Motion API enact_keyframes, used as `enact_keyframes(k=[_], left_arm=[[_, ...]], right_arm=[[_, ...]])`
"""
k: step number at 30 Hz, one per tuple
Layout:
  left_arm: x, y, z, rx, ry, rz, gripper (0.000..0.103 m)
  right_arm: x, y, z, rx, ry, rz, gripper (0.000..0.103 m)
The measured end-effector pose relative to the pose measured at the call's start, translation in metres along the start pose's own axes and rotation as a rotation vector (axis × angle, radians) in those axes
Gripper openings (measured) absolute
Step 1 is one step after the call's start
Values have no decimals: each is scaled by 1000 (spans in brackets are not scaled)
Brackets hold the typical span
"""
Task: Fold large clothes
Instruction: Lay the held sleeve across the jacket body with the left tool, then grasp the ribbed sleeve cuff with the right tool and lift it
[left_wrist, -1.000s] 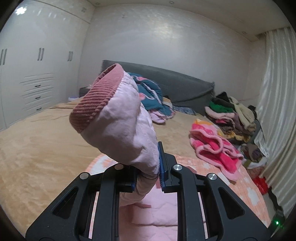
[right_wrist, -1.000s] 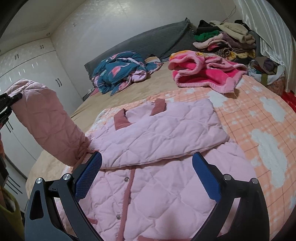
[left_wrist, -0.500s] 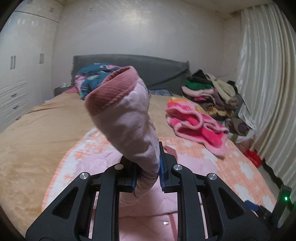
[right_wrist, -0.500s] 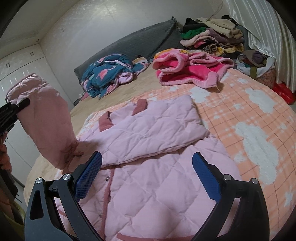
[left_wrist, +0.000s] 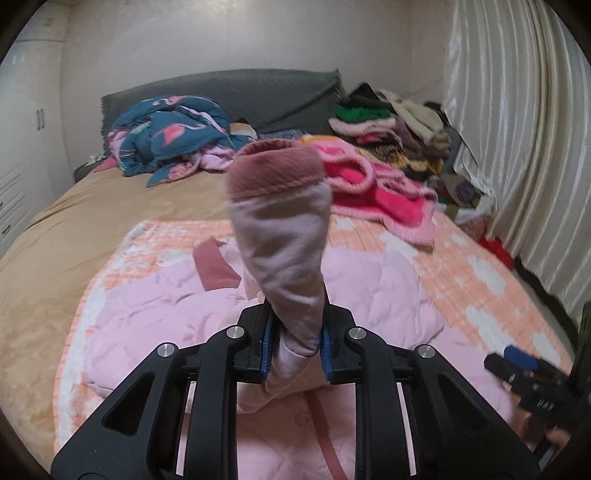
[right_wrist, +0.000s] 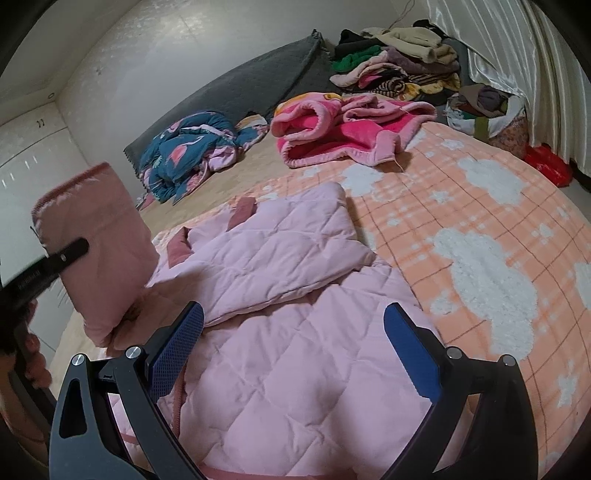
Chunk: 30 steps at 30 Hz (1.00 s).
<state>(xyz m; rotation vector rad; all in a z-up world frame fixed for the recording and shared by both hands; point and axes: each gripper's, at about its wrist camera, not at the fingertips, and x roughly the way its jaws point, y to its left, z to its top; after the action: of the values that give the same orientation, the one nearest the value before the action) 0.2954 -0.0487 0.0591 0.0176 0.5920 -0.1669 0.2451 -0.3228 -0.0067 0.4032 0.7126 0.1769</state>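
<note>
A pink quilted jacket (right_wrist: 295, 354) lies spread on the orange cloud-pattern blanket (right_wrist: 480, 236), with its right sleeve (right_wrist: 280, 258) folded across the chest. My left gripper (left_wrist: 295, 343) is shut on the other sleeve (left_wrist: 284, 236) and holds it upright above the jacket (left_wrist: 177, 314); the sleeve's dark pink cuff (left_wrist: 277, 170) points up. The lifted sleeve also shows at the left of the right wrist view (right_wrist: 99, 251). My right gripper (right_wrist: 293, 350) is open and empty, hovering above the jacket's front. It shows at the lower right of the left wrist view (left_wrist: 524, 373).
A hot-pink fleece garment (right_wrist: 343, 136) lies beyond the jacket. A blue flamingo-print quilt (right_wrist: 188, 155) sits near the grey headboard (right_wrist: 251, 85). A stack of clothes (right_wrist: 399, 62) and a bag (right_wrist: 491, 114) stand by the curtain (left_wrist: 524, 147). White wardrobes (left_wrist: 18, 147) line the left.
My left gripper has swung to the right with the sleeve, bringing it from beside the bed to above the jacket's body. The right gripper stayed open over the jacket.
</note>
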Motion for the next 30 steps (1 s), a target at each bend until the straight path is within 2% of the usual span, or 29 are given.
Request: enact_keyframes(k=[8, 10, 12, 13, 15, 17, 19, 21, 25, 27, 30], left_arm=[[27, -34, -31, 98, 75, -69, 14], [35, -44, -39, 128, 98, -83, 18], [41, -50, -46, 151, 122, -96, 33], [44, -55, -50, 166, 131, -100, 36], [48, -60, -58, 189, 164, -114, 54], [53, -63, -65, 193, 229, -134, 63], [53, -65, -70, 185, 259, -175, 69], [49, -63, -72, 162, 281, -228, 82], [35, -52, -66, 123, 273, -299, 86], [27, -39, -58, 119, 225, -276, 92], [22, -10, -43, 83, 170, -180, 93]], right_arm=[[1, -14, 1, 25, 3, -25, 98], [0, -18, 2, 31, 3, -33, 98], [0, -24, 1, 45, 3, -43, 98], [0, -26, 2, 53, 3, -46, 98], [0, -32, 2, 69, 5, -50, 98], [1, -37, 2, 85, 8, -57, 98], [3, -40, 3, 96, 11, -62, 98], [2, -42, 4, 99, 7, -69, 98], [2, -40, 9, 90, -1, -85, 98], [3, -37, 10, 85, 1, -83, 98], [11, -23, 10, 66, 25, -56, 98]])
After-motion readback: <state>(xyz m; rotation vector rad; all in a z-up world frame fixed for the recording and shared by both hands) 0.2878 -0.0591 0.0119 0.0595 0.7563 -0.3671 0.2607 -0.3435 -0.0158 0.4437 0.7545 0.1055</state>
